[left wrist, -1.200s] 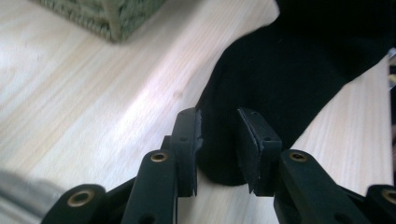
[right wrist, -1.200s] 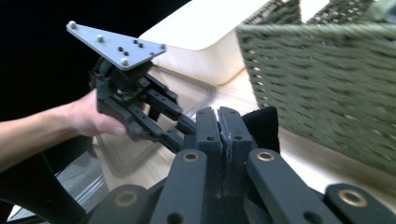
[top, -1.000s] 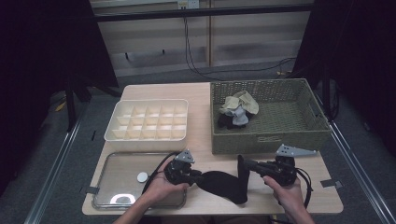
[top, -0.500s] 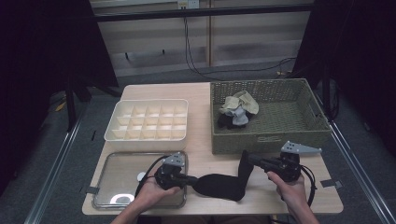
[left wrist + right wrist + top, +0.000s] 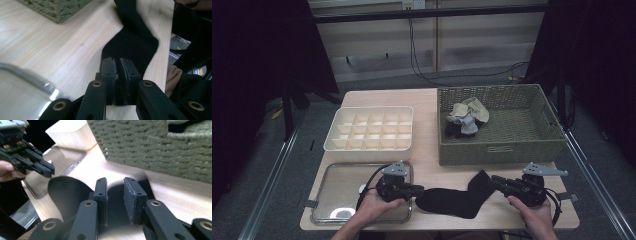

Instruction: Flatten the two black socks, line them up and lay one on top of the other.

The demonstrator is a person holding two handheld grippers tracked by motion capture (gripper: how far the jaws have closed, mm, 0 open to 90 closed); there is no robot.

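High view: black sock (image 5: 455, 198) flat on table (image 5: 427, 100) near the front edge, stretched between left gripper (image 5: 416, 190) and right gripper (image 5: 495, 181), likely for folding.
Left gripper view: jaws pinched nearly together on the sock's edge (image 5: 130, 45).
Right gripper view: jaws parted, sock (image 5: 67, 192) lying between them; grip uncertain. Wicker basket (image 5: 155, 147) just beyond.

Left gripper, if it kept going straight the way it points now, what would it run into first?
The left gripper points right along the table edge, shut on the flat black sock. Pushed straight on, it would likely plough along the sock toward the right gripper, though depth is uncertain.
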